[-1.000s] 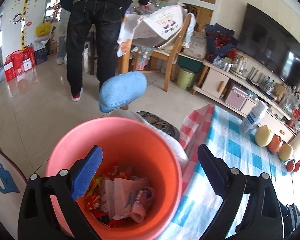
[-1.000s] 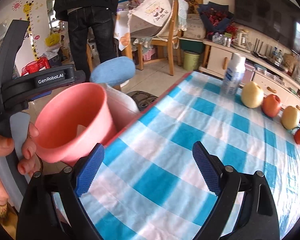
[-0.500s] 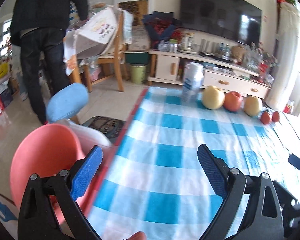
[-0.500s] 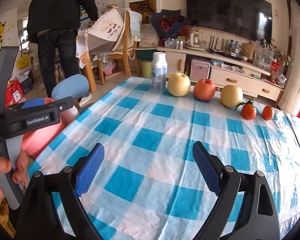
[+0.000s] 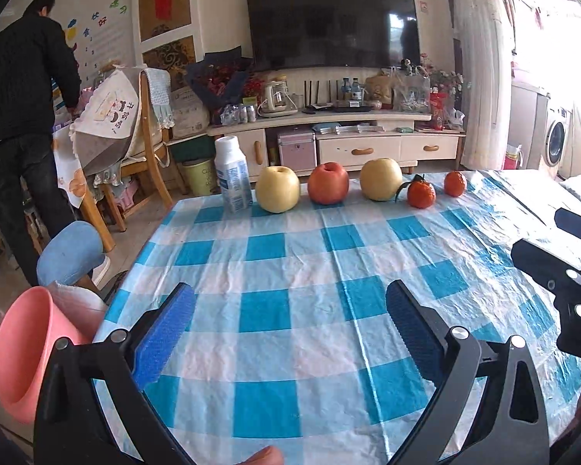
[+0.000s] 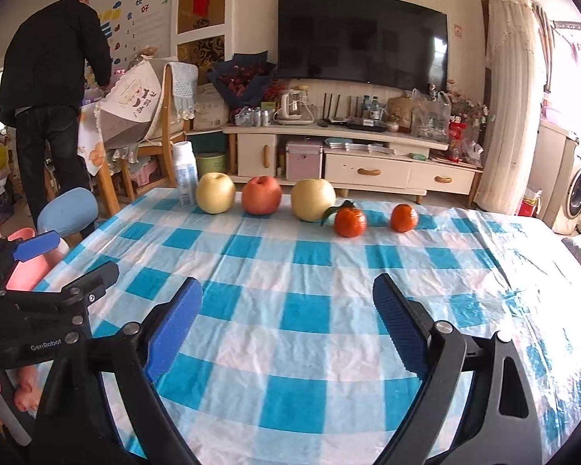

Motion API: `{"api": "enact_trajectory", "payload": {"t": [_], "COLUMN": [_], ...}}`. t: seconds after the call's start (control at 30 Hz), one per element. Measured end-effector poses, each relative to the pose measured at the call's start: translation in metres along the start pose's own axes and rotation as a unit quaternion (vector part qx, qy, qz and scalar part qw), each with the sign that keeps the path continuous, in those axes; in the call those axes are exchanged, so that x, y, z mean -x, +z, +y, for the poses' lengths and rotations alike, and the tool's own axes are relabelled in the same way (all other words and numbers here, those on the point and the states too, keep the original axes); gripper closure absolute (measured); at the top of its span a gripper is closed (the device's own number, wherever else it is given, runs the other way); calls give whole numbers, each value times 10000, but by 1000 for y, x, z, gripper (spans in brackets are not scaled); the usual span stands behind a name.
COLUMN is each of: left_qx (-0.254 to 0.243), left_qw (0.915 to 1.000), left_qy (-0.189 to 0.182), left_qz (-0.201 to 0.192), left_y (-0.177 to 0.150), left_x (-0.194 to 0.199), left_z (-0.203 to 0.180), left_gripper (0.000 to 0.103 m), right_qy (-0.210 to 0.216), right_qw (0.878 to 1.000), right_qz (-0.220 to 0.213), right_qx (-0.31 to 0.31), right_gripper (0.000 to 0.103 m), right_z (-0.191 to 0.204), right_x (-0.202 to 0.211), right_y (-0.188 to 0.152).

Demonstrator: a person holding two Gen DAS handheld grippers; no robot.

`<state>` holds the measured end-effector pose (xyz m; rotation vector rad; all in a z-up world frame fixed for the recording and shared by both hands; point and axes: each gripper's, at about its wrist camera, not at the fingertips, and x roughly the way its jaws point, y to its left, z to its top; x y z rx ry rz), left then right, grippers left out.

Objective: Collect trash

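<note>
Left wrist view: left gripper (image 5: 290, 329) hung over the table (image 5: 282, 263), jaws spread wide, nothing between the blue pads (image 5: 162, 333). Right wrist view showed the same for the right gripper (image 6: 286, 325): jaws wide apart, empty, above bare checked cloth.

Ahead of both grippers, along the far edge of the table, stood a white bottle (image 5: 233, 174), then two pale apples or pears (image 5: 278, 189), a red apple (image 5: 328, 183) between them, and two tangerines (image 5: 421, 193) further right. The bottle sat ahead and left of the left gripper, well apart from it. The pink bin (image 5: 23, 352) was down and left of the left gripper, off the table's edge, beside a blue chair (image 5: 71, 252); its contents were not visible from here. A person in dark clothes (image 5: 23, 116) stood far back left, facing away.

Step, as judged: between pickups, scanning the table for more trash. No loose wrappers or scraps showed on the cloth. The bottle looked like the only likely trash item, though whether it was empty could not be told.

Next move would call for reaching forward-left to the bottle, closing on its body upright without knocking the nearest fruit just beside it, then carrying it back-left to the bin.
</note>
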<state>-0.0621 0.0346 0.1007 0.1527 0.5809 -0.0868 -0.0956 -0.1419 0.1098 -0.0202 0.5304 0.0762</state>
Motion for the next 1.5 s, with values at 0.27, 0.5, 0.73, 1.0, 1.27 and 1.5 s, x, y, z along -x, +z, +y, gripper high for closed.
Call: {"api": "enact_trajectory", "payload": {"t": [0.27,0.5,0.73,1.0,1.27,1.5], "left_qx": [27,195,63,327,607,875], "left_qw": [9999,9994,9996,9984,9928,9814], "left_qy": [20,-77,53,22,77,54], "left_qz": [142,286,281,453,1031,1707], "left_y": [-6,-8,-8,-11,-22,-32], "left_x": [-4,-14,-21,-37,-73,-112], "left_z": [-46,-58,-62,-51,-44,-42], "left_gripper": [5,5,5,5,5,5], "right_qy": [-253,-257,-271,-211,-75,-125], "right_qw": [9994,9990,9985,9986,9964,9866], "right_qz": [99,-15,50,169,639,1541], "right_qx": [-204,-377,-472,-453,-545,-516], "right_gripper": [12,12,11,11,11,11], "right_z": [-50,-68,-77,-72,-67,-59], "right_x": [-4,-2,-12,-24,-56,-102], "right_y": [-16,-18,-22,-23,-28,-43]}}
